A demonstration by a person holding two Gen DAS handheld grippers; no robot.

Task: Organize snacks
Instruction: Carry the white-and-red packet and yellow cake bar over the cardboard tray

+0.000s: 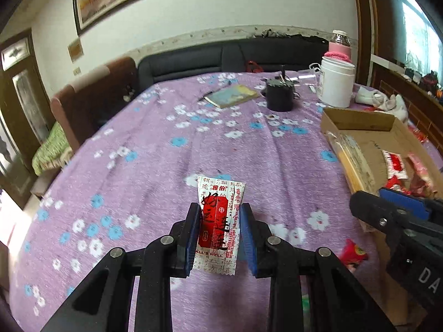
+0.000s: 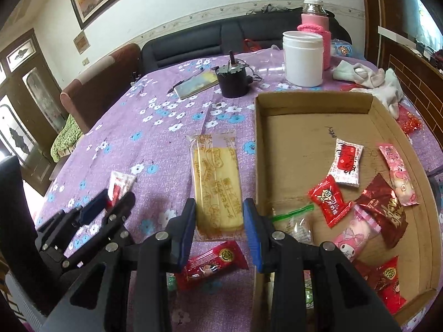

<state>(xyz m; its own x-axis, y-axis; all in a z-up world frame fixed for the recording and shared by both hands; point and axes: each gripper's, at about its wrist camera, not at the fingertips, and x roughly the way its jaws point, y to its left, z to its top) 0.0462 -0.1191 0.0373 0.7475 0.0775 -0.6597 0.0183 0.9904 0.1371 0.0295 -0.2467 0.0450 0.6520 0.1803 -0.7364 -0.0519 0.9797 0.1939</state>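
Sorting was partway done: several snacks lay in the box (image 2: 313,102) (cardboard); left gripper (image 1: 220,235) clenched a sachet (image 1: 218,218), right gripper (image 2: 220,231) straddled a cake (image 2: 217,182), unclenched.

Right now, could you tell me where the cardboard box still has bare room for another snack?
The cardboard box is bare along its far wall and near its left wall, beyond the white packet. The near right part is crowded: red candy, maroon wrapper, pink packet.
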